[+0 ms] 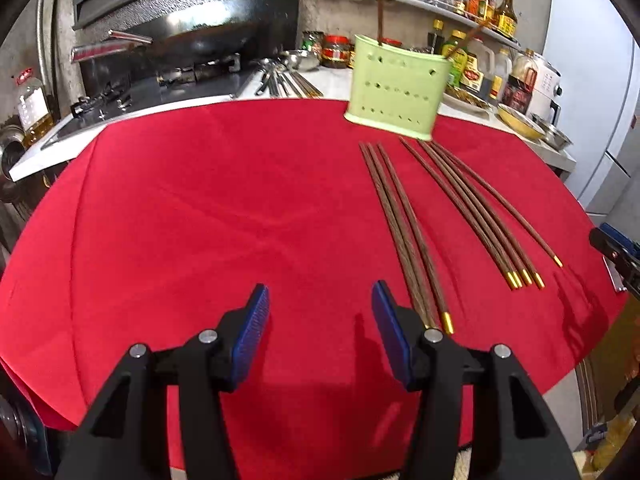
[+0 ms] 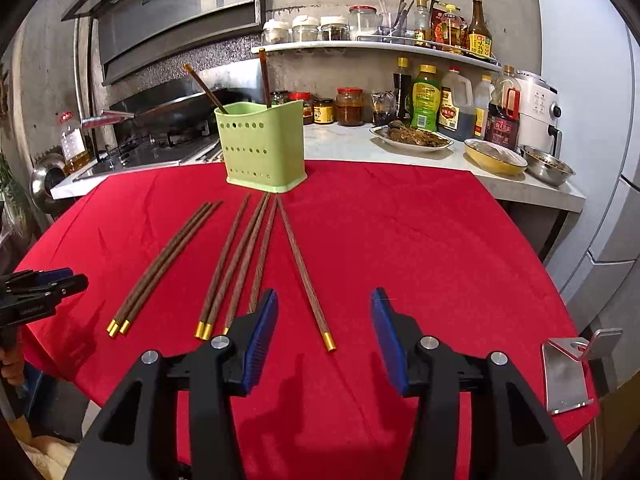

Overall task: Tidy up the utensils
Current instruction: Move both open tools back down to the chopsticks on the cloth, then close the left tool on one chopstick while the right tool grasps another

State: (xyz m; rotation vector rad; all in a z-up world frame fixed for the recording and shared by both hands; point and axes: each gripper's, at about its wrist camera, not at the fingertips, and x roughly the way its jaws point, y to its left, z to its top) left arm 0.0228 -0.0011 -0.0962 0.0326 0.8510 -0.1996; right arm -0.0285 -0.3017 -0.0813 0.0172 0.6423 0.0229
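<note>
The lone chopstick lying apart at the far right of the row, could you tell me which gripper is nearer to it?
Right. The right gripper hovers open just behind the lone chopstick's gold tip. The left gripper hovers open beyond the opposite end of the row.

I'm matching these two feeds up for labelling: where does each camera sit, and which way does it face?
Left wrist: on the left gripper, aimed down over the red cloth at the green holder; its own open jaws show, and the right gripper at the edge.
Right wrist: on the right gripper, facing the same holder; its own open jaws show, and the left gripper at the far left.
Shared: cloth, holder, loose chopsticks, kitchen counter.
</note>
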